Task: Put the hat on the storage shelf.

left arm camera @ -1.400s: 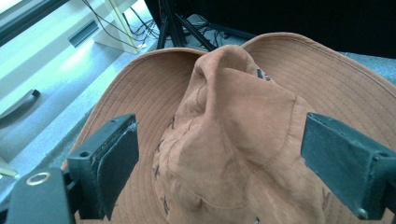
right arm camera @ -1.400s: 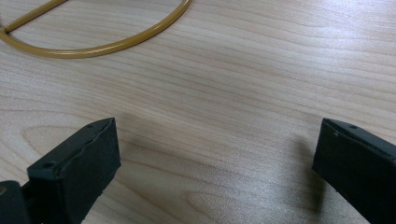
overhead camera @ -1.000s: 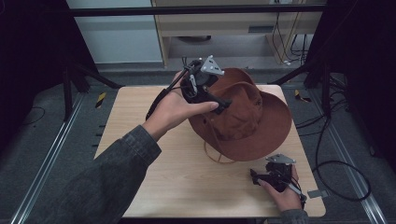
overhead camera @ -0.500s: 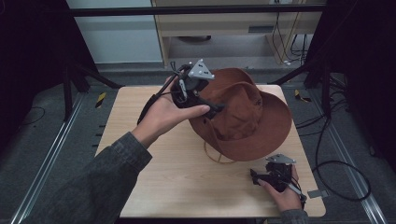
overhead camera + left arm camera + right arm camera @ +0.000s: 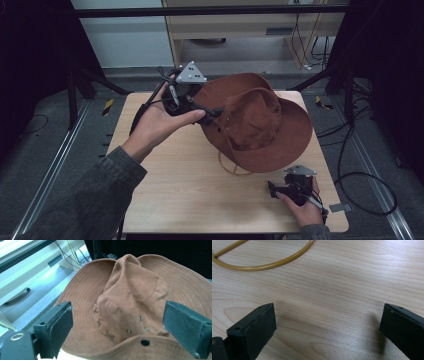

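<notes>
Left gripper (image 5: 212,114), jaws spread and probably just released, had drawn back left from the hat (image 5: 260,122) lying centre-right on the table (image 5: 175,200); right gripper (image 5: 274,189) idled open lower right.

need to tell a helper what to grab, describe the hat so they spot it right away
Start at the light wooden table and look to its far right half. There lies the hat, rust-brown fabric with a wide stitched brim and dented crown; its tan cord loops onto the wood.
</notes>
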